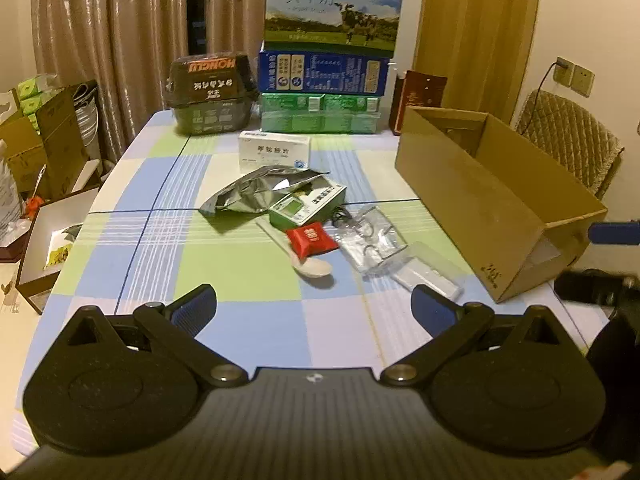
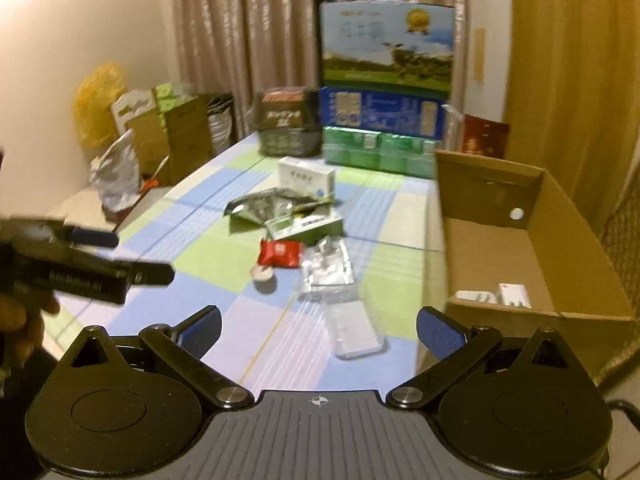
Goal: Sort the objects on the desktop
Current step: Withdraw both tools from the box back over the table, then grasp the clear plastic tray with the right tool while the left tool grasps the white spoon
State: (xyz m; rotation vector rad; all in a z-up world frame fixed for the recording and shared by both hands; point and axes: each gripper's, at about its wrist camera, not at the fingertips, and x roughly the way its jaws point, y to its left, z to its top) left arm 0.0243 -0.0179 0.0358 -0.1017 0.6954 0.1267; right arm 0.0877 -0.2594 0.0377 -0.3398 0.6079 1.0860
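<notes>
We see the left claw (image 1: 314, 302) spread wide and empty above the checked surface (image 1: 248, 280); the right claw (image 2: 319, 330) likewise gapes, gripping nothing. Just ahead lie a red sachet (image 1: 311, 241), a pale spoon (image 1: 310, 266) and clear plastic packets (image 1: 370, 246), perhaps bagged hardware. The open brown cardboard box (image 2: 496, 248) sits rightward.

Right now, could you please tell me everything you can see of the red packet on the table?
The red packet is a small, glossy, pillow-shaped sachet with white printing on its face, apparently sealed. It lies flat near the middle of the checked tablecloth, over the handle of a pale spoon, just in front of a green box and beside a clear plastic bag.
</notes>
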